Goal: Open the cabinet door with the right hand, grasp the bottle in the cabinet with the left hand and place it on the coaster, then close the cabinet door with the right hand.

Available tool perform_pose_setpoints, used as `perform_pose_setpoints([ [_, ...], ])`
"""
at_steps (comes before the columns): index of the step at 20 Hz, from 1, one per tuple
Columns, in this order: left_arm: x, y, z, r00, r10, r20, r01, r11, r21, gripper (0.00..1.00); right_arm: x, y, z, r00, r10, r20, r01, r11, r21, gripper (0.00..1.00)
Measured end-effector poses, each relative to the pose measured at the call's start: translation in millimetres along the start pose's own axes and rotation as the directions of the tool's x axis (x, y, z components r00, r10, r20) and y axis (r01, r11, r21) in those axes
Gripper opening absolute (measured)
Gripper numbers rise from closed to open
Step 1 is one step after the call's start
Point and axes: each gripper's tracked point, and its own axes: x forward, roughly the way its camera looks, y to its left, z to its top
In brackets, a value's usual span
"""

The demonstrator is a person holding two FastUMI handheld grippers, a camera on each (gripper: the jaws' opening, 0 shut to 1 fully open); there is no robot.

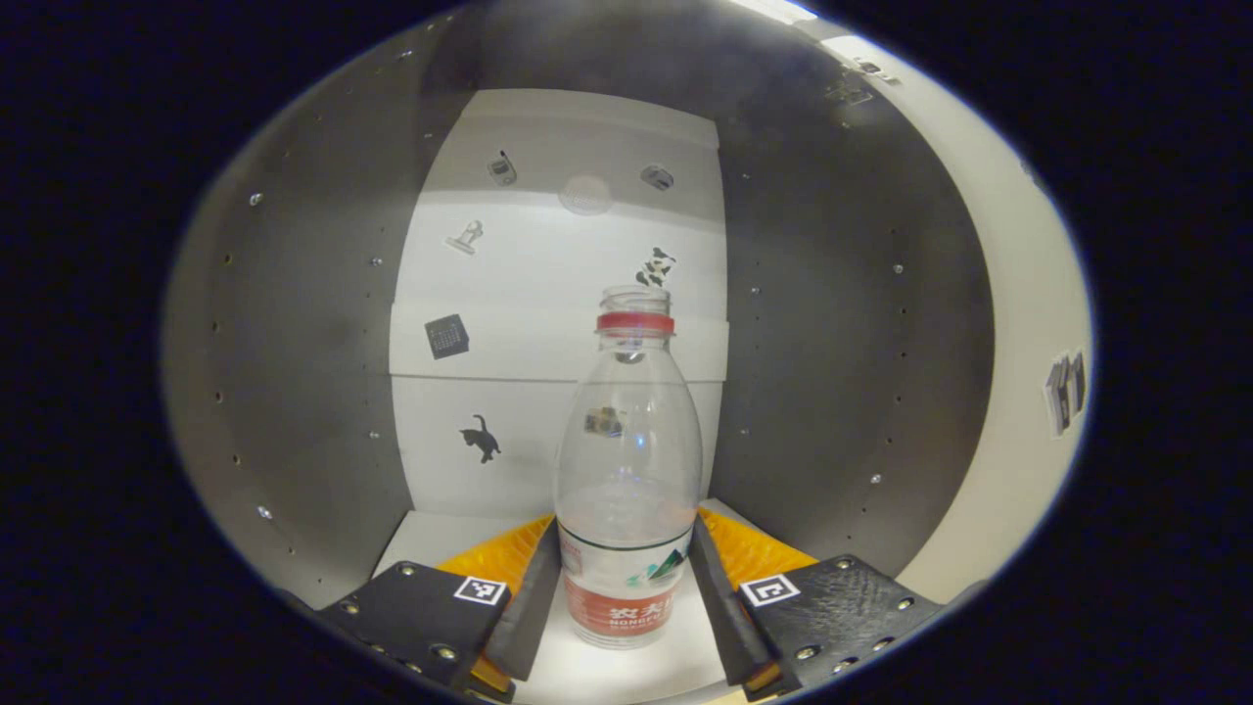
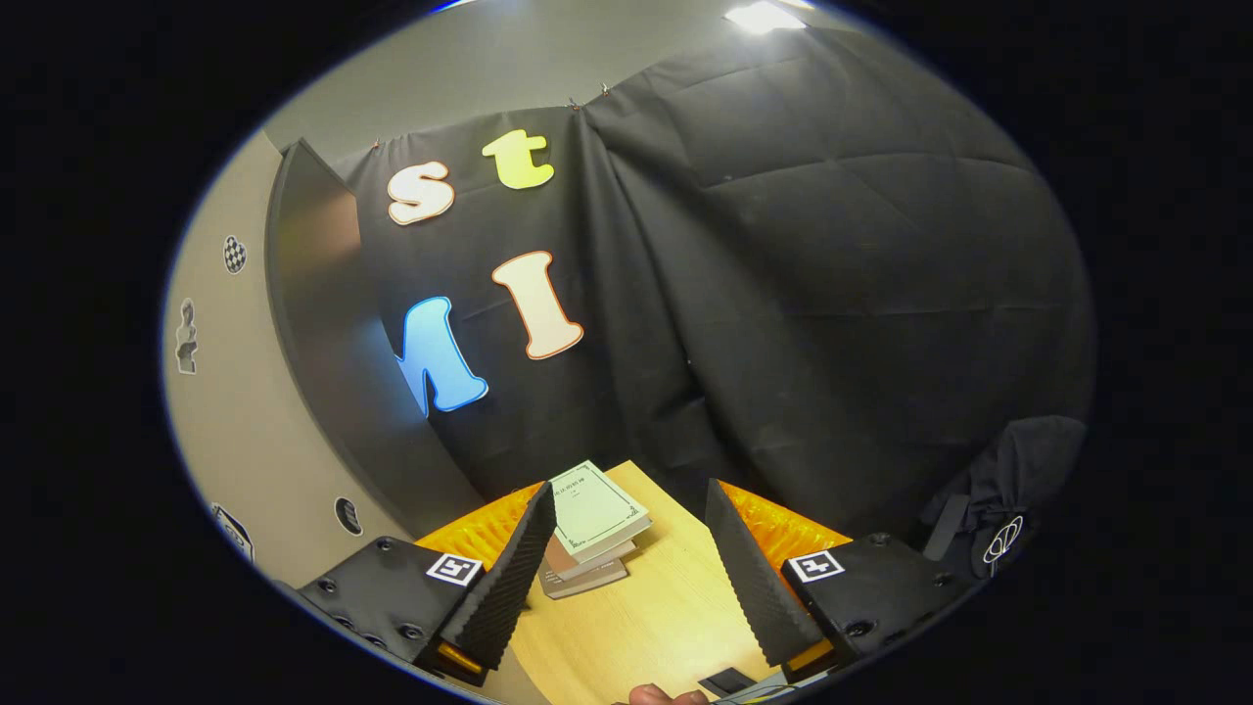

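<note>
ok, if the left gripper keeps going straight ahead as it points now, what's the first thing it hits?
Nothing before the bottle: it already stands between the left gripper fingers. Pushed further, the bottle would probably meet the cabinet back wall; depth unclear.

left gripper view: rides on the left gripper [image 1: 626, 587], looking level into the cabinet [image 1: 294, 372] toward its white back panel [image 1: 548, 294]; very near, the bottle [image 1: 628, 470] just ahead between the fingers.
right gripper view: rides on the right gripper [image 2: 626, 578], outside the cabinet, tilted slightly down over the desk [image 2: 656, 607] toward the booth's black cloth wall [image 2: 832, 294]; the cabinet door [image 2: 323, 343] at its left.
shared: nothing that can be matched between the two views.
</note>
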Motion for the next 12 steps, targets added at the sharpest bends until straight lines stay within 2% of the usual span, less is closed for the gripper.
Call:
perform_pose_setpoints([
  [5, -21, -4, 11, 0.999, -0.018, 0.029, 0.019, 1.0, -0.012, 0.71, -5, -1, 1, 1.0, -0.002, 0.007, 0.002, 1.0, -0.004, 0.98],
  [8, -54, -8, 24, 0.998, -0.037, 0.054, 0.038, 0.999, -0.021, 0.7, -10, 6, 0, 1.0, 0.009, 0.008, -0.009, 1.0, -0.002, 0.98],
  [12, -106, -9, 40, 0.995, -0.061, 0.084, 0.062, 0.998, -0.011, 0.73, -15, 16, 0, 0.999, 0.03, 0.011, -0.03, 0.999, -0.02, 0.98],
])
